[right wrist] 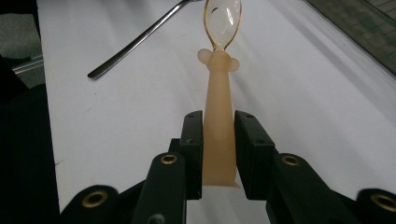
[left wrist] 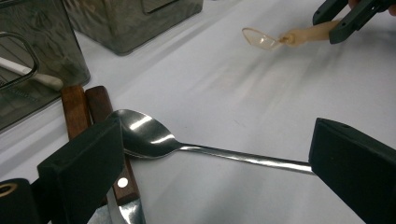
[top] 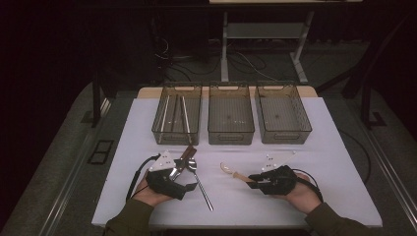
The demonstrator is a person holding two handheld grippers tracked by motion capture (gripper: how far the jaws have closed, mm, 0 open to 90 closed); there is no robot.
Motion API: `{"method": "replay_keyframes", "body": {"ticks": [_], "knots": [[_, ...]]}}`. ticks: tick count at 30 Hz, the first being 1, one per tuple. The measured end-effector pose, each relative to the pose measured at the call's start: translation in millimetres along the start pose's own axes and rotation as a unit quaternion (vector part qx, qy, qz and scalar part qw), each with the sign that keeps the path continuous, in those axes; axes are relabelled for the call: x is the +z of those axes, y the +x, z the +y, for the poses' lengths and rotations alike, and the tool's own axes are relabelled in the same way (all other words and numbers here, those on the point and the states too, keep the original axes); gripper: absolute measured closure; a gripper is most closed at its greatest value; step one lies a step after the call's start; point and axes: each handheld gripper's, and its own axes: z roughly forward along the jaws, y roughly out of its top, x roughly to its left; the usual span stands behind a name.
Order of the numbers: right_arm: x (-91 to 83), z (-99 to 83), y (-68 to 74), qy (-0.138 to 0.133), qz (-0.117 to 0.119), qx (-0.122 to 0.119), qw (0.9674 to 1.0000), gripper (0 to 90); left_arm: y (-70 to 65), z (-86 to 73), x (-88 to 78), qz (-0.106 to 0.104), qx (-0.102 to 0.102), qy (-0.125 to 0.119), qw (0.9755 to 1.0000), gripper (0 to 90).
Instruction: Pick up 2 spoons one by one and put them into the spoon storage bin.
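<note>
Plastic spoon [right wrist: 218, 93] clamped by its handle in the right gripper [right wrist: 218, 140].
It sits right of the table's [top: 344, 162] middle, near the front edge. The left gripper [left wrist: 210, 172] gapes wide over a steel spoon [left wrist: 154, 140] beside two wooden-handled knives [left wrist: 88, 109], gripping nothing.

- Plastic spoon [right wrist: 218, 116]: pale beige handle with two small round ears at the neck, clear amber-tinted bowl. Handle clamped between the right gripper [right wrist: 218, 128] jaws; bowl points away from the jaws, just above the white bench [top: 305, 196].
- Steel spoon [left wrist: 154, 140]: polished, bowl facing up, lying flat on the bench. Bowl rests over two brown knife handles [left wrist: 86, 109]; long handle runs between the wide-spread jaws of the left gripper [left wrist: 212, 163], untouched.
</note>
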Motion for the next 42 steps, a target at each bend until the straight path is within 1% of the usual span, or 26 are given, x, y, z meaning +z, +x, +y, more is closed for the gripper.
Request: {"method": "replay_keyframes", "body": {"ticks": [16,28,35,42], "knots": [[-15.4,7.3,-9.9,-0.035,-0.01,0.011,0.9993,73.9,0.2,-0.2,0.0,-0.001,-0.001,0.001,1.0,2.0],[-26.7,16.0,-20.0,-0.062,-0.024,0.021,0.9976,73.9,0.2,-0.2,0.2,0.001,-0.001,0.001,1.0,2.0],[-29.7,24.0,-27.2,-0.072,-0.033,0.023,0.9966,73.9,0.2,-0.4,0.7,0.001,-0.003,0.001,1.0,2.0],[-27.5,34.2,-36.8,-0.086,-0.037,0.034,0.995,73.8,0.4,-0.6,0.5,0.0,-0.002,0.001,1.0,2.0]]}}
